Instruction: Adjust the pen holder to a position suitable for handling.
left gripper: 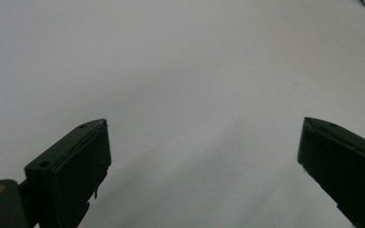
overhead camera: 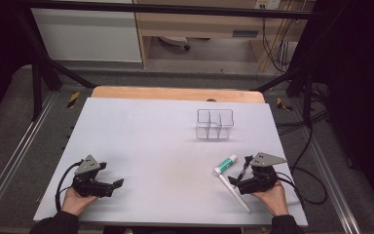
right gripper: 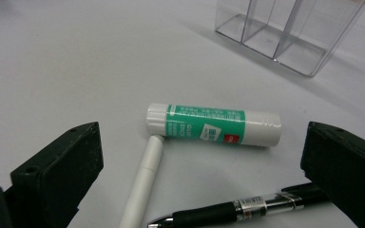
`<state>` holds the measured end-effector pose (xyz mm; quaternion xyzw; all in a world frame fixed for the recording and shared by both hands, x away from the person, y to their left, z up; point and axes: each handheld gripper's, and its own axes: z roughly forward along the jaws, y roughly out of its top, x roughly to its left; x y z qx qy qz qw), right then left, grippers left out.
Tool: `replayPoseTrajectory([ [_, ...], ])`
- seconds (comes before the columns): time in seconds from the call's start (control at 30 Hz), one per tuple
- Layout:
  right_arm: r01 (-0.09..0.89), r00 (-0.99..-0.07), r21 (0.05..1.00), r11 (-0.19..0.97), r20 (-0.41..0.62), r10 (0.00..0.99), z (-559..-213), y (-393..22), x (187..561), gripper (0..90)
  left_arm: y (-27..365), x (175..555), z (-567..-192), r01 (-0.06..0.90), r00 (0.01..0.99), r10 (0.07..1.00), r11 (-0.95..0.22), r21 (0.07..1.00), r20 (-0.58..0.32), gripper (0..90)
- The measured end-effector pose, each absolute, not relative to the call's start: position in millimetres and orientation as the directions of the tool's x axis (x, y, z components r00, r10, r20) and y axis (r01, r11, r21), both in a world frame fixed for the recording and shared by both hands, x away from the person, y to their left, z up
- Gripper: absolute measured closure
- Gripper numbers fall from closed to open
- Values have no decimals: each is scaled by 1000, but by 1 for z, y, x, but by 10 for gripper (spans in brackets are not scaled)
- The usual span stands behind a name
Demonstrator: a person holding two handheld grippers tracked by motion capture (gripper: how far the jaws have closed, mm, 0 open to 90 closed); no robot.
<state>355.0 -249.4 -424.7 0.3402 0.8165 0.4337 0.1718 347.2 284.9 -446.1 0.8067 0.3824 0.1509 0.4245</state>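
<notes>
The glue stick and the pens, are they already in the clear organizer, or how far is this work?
Nothing looks done yet: the clear organizer stands with nothing in it. The glue stick, white pen and black pen lie on the table. The right tongs are open just before them, holding nothing. The left tongs are open over bare table. All three items remain to be moved.

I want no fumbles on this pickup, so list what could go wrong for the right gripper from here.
1. The glue stick, white pen and black pen lie crowded between the open right gripper jaws; closing might catch two at once.
2. The round glue stick could roll away if nudged.
3. The clear organizer looks light and may tip on a careless drop.
</notes>
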Motion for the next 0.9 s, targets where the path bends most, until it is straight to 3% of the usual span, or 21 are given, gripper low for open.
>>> replayPoseTrajectory([
  [0.9,277,-755,742,611,-226,616,-388,-197,392,22,284,347,-446,487,664,745,-361,795,-68,38],
])
